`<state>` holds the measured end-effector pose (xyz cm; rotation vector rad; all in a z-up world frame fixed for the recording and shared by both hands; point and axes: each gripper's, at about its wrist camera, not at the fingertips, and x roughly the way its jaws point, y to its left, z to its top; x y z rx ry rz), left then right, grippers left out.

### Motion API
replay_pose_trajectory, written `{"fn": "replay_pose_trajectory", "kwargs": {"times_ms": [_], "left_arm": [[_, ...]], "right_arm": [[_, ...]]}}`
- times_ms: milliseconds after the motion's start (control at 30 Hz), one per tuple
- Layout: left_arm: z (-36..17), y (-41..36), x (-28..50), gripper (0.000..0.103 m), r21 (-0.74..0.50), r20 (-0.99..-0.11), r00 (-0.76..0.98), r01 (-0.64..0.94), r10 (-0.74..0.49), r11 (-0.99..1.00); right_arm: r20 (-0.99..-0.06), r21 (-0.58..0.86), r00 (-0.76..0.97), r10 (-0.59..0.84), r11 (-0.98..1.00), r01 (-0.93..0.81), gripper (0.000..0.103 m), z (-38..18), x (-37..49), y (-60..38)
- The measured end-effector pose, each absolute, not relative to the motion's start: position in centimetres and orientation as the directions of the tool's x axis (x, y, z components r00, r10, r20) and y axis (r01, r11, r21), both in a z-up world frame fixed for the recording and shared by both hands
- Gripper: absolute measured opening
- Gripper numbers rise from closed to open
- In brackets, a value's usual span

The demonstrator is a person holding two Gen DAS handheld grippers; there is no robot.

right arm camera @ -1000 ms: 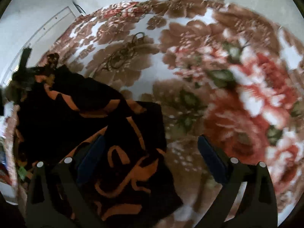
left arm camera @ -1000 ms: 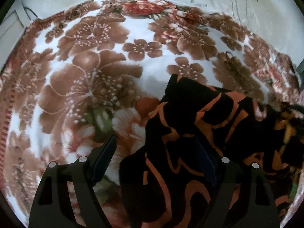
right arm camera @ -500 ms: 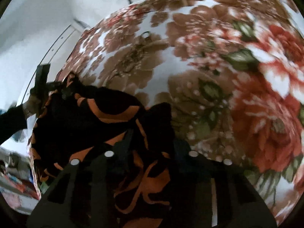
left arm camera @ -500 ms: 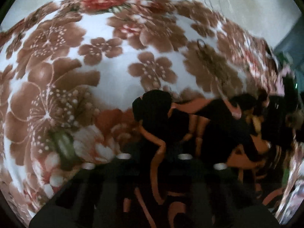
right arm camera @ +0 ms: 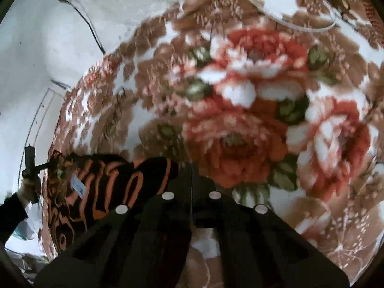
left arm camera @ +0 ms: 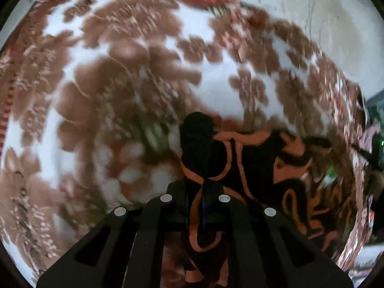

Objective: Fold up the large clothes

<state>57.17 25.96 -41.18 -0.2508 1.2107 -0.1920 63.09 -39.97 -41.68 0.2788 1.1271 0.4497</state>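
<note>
A black garment with orange swirls (left arm camera: 271, 165) lies on a floral blanket (left arm camera: 124, 91). My left gripper (left arm camera: 200, 192) is shut on one end of it, and a fold of the cloth sticks up past the fingertips. In the right wrist view the garment (right arm camera: 108, 187) stretches away to the left from my right gripper (right arm camera: 192, 180), which is shut on its near corner. At the far left of that view a hand (right arm camera: 28, 189) in a dark sleeve holds the left gripper (right arm camera: 30, 160) at the cloth's other end.
The blanket (right arm camera: 252, 110), with big red and brown flowers, covers the whole surface. A white cord (right arm camera: 288, 21) loops over its far part. A white wall with a black cable (right arm camera: 88, 28) rises behind. Clutter shows past the blanket's edge at lower left (right arm camera: 21, 237).
Both grippers went from wide open to shut on the garment. They then drew apart, and the cloth that lay bunched now stretches in a band between them.
</note>
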Motion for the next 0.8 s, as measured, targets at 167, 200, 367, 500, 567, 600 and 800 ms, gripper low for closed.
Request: {"fn": "replay_pose_trajectory", "kwargs": {"times_ms": [167, 200, 367, 500, 567, 600, 800], "left_arm": [[-41.1, 24.3, 56.6, 0.053, -0.296, -0.877, 0.382, 0.048, -0.291, 0.954], [-41.0, 24.1, 56.2, 0.053, -0.294, -0.876, 0.383, 0.057, -0.292, 0.954], [-40.7, 23.6, 55.4, 0.056, -0.269, -0.89, 0.361, 0.079, -0.279, 0.96], [-40.8, 23.6, 55.4, 0.056, -0.283, -0.882, 0.373, 0.076, -0.29, 0.956], [-41.1, 23.5, 55.6, 0.056, -0.302, -0.873, 0.38, 0.074, -0.307, 0.95], [-41.3, 23.3, 55.8, 0.057, -0.309, -0.871, 0.38, 0.074, -0.313, 0.948], [-42.2, 22.7, 56.5, 0.057, -0.316, -0.87, 0.377, 0.068, -0.318, 0.946]], "right_arm": [[-0.783, 0.424, 0.344, 0.518, 0.849, -0.314, 0.073, -41.0, 60.3, -35.3], [-0.782, 0.419, 0.342, 0.521, 0.846, -0.329, 0.076, -41.0, 60.1, -34.8], [-0.809, 0.41, 0.306, 0.502, 0.855, -0.317, 0.076, -42.5, 61.2, -33.0], [-0.811, 0.465, 0.257, 0.526, 0.845, -0.264, 0.076, -44.2, 63.0, -33.1], [-0.811, 0.488, 0.221, 0.541, 0.835, -0.255, 0.075, -45.0, 63.8, -32.7], [-0.825, 0.478, 0.208, 0.526, 0.845, -0.239, 0.074, -45.3, 64.1, -32.6], [-0.846, 0.488, 0.175, 0.504, 0.864, -0.128, 0.069, -46.6, 64.8, -34.3]]}}
